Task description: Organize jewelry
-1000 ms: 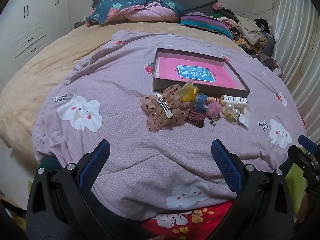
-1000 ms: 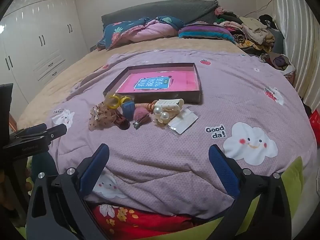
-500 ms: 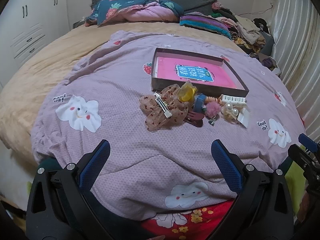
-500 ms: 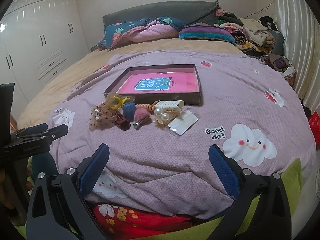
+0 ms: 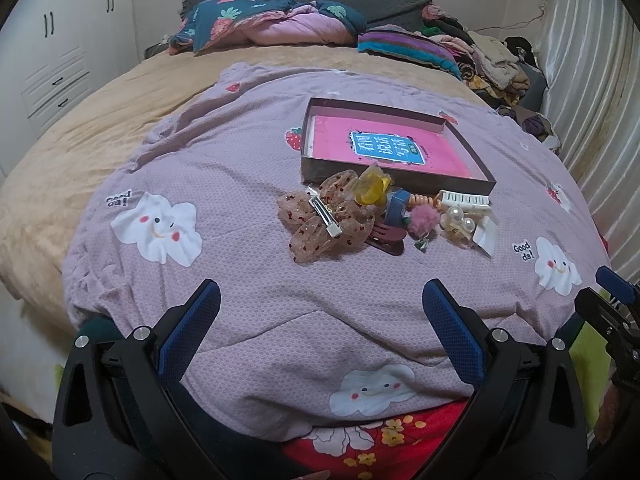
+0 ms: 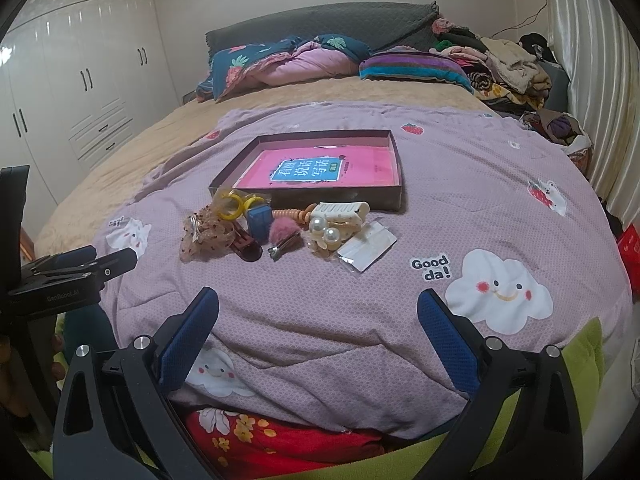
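Lilac quilt [image 5: 248, 168] printed with smiling clouds covers the bed and carries all the pieces you are to sort. Your left gripper [image 5: 320, 296] hovers above the near edge of the quilt, its blue-padded jaws spread wide with nothing between them; your right gripper [image 6: 318, 304] hovers likewise, jaws released and empty. Both are well apart from the pile of accessories. A shallow dark box [image 6: 394, 152] lies further up the quilt, a pink booklet [image 6: 316, 172] with a blue label flat inside it. The accessories lie in a loose row against the box's near wall. From the left in the left wrist view: a sheer dotted bow [image 5: 320, 220] with a metal clip across its back, a yellow hair tie [image 5: 372, 190] close to the box wall, a blue piece [image 5: 396, 208], a dark red clip [image 5: 386, 236] partly under the bow, a pink pompom [image 5: 422, 218], a cream claw clip [image 5: 464, 200] touching the box wall, a pearl piece [image 5: 458, 218] and a white card [image 5: 486, 234] at the right end. A coiled peach tie [image 6: 290, 214] shows between the blue piece and the claw clip. Crumpled bedding [image 6: 288, 64] and a heap of clothes [image 6: 504, 68] lie at the far end by the grey headboard [image 6: 320, 24].
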### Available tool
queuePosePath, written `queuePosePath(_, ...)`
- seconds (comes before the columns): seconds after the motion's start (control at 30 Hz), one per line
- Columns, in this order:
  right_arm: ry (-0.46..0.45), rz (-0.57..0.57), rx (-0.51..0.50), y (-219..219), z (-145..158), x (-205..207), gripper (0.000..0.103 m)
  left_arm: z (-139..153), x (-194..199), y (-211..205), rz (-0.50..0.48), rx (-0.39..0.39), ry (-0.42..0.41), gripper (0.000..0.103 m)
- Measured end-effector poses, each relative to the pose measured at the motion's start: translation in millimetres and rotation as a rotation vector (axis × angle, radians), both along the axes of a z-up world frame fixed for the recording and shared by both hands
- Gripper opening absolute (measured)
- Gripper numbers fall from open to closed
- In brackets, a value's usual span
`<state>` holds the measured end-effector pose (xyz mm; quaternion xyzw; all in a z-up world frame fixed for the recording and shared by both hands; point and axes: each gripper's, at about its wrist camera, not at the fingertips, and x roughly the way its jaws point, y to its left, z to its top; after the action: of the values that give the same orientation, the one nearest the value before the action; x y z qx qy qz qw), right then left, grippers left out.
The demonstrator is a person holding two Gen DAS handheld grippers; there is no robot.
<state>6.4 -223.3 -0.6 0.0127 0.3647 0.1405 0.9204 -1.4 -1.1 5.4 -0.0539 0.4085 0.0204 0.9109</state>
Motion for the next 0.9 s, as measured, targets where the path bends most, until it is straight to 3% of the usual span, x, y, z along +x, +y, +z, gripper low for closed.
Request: queuePosePath(0.9, -0.012, -0.018, 0.008, -5.5, 3.2, 1.0, 0.099, 2.0, 8.1, -9.4, -0.023, -0.004, -0.006, 0.095)
